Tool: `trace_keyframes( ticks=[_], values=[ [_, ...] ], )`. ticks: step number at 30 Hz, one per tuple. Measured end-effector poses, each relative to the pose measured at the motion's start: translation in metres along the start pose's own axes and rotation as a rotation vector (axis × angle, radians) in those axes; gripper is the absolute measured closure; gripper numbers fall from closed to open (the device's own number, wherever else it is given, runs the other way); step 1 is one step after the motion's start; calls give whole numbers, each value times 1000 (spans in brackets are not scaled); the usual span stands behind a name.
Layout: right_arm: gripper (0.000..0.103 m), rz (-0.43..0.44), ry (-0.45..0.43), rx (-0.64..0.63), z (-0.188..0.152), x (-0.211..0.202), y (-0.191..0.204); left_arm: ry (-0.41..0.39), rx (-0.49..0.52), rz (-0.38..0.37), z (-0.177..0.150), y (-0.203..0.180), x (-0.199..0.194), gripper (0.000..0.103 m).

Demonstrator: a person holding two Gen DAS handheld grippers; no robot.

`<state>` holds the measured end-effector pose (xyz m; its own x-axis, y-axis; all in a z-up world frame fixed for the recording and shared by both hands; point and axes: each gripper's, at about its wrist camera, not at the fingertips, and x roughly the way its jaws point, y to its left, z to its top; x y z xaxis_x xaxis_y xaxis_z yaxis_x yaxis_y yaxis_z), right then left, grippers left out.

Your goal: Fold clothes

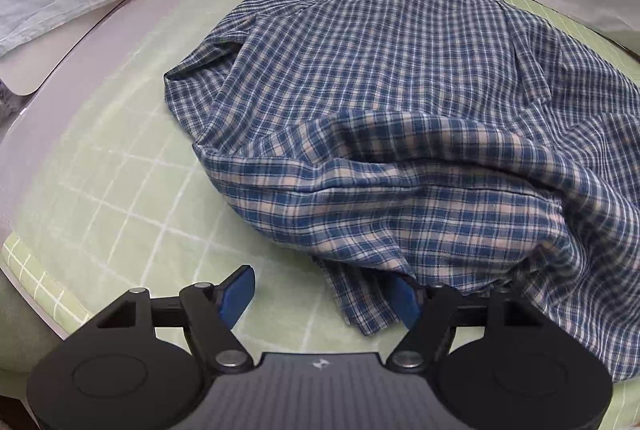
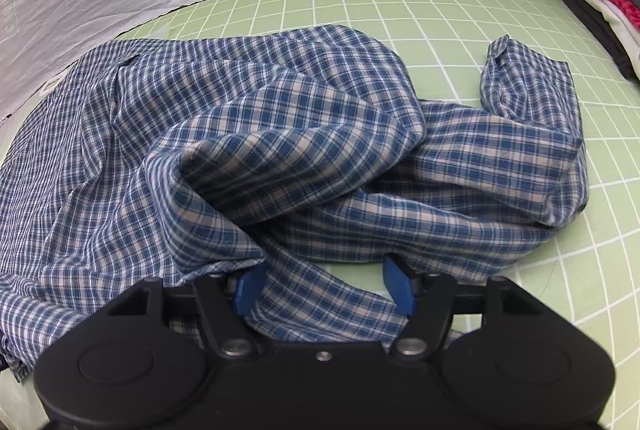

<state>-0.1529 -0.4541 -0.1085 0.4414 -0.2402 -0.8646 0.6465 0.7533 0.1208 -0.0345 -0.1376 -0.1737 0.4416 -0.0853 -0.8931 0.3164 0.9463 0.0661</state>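
Our left tool (image 1: 320,296) has its pads spread apart over the green mat (image 1: 120,189), the shirt (image 1: 400,109) hem draped over its right pad while the left pad is bare. The shirt lies crumpled on the mat on the bench, a sleeve (image 2: 528,81) flung out to the right. Our right tool (image 2: 324,286) is also spread apart, with shirt cloth lying between its pads, and folded clothes (image 2: 608,1) are stacked at the far right.

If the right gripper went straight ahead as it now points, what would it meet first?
The plaid shirt. Fabric already lies between the open jaws of the right gripper, and the raised fold just ahead is likely the first real contact, though depth is hard to judge. The green grid mat lies beyond.
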Motion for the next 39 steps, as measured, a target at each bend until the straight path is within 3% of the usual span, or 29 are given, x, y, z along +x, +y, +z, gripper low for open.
trace_keyframes(
  ticks=[7, 9, 11, 14, 17, 24, 33, 39],
  values=[
    [36, -16, -6, 25, -8, -5, 0, 14, 54, -78, -10, 1, -5, 36],
    [36, -17, -6, 27, -11, -7, 0, 16, 68, -110, -12, -1, -5, 50],
    [36, -20, -5, 36, -13, -8, 3, 5, 86, -120, -14, -4, -6, 55],
    [36, -25, -4, 40, -15, -9, 4, -8, 104, -156, -14, -4, -8, 88],
    [36, -49, 1, 20, -20, -11, 9, -6, 96, -160, -15, 3, -10, 96],
    [32, -118, 12, 2, -29, -12, 24, -14, 23, 4, -10, 51, -9, 98],
    [31, -204, -21, 127, -45, -18, 35, -41, -98, 238, 14, 169, 2, 98],
    [29, -278, -59, 242, -56, -19, 44, -106, -231, 323, 47, 245, 2, 97]
  ],
)
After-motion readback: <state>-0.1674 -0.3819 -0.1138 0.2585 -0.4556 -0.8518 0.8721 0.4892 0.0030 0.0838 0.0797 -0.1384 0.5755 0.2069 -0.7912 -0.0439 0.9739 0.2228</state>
